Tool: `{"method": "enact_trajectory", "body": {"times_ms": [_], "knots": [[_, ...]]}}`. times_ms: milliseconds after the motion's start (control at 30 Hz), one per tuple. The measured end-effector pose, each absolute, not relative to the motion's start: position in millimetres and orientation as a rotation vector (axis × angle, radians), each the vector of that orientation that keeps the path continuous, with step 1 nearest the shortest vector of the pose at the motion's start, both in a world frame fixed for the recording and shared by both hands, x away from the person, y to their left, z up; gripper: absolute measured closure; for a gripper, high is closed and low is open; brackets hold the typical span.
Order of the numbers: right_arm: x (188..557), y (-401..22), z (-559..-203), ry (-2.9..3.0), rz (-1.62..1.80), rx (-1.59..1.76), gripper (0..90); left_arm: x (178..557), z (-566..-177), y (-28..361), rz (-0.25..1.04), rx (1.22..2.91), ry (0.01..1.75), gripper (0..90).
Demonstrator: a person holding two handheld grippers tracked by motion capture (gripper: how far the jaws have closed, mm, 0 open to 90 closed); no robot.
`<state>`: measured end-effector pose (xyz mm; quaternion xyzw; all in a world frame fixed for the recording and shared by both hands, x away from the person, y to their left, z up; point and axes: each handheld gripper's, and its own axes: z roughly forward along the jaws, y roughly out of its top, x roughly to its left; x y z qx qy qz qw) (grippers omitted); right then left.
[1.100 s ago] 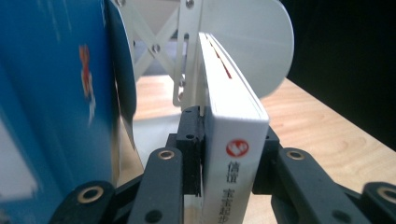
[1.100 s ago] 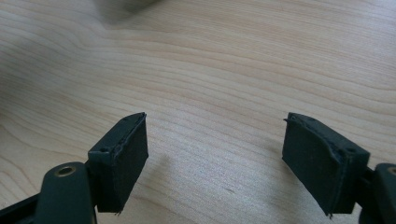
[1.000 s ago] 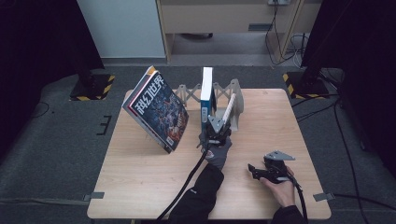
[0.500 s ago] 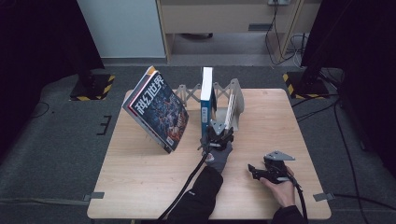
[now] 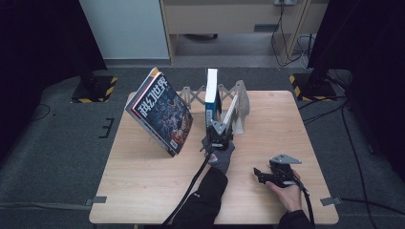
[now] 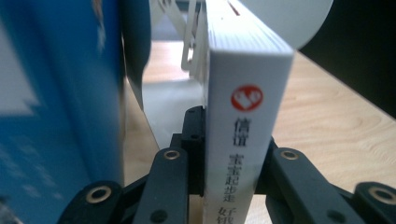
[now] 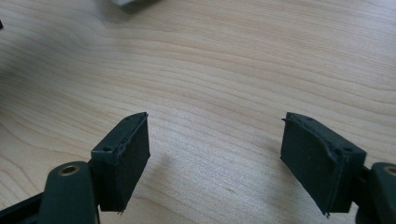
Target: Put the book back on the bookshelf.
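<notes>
A wooden tabletop (image 5: 143, 191) stands on grey carpet in a dim room with dark curtains at both sides. Near its far edge sits a white expanding book rack (image 5: 241, 107), its lower slots hidden behind the books. In it stand 2 books: a blue book (image 5: 210, 95), blurred and cut off in the left gripper view, and a white book (image 6: 245, 116) leaning just beside it. The left gripper (image 5: 218, 136) has its fingers closed on the white book's spine, having just tightened; the spine's lower print is cut off. A magazine (image 5: 160, 112) leans tilted toward the far left corner; what props it is hidden. The right gripper (image 5: 267, 175) rests near the front right corner, fingers (image 7: 123, 158) apart over bare wood.
</notes>
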<state>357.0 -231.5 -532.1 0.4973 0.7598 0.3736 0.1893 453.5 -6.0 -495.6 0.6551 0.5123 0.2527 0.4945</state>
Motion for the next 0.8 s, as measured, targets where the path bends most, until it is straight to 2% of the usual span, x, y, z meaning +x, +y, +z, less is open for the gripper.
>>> {"method": "enact_trajectory", "body": {"times_ms": [433,800], "knots": [[357,-231,-532,2.135,1.060,1.393,24.7,460,-481,-11,0.715,1.568,1.220,74.5],[357,-231,-531,2.141,1.065,1.385,25.1,471,-492,-27,0.742,1.563,1.221,74.0]]}}
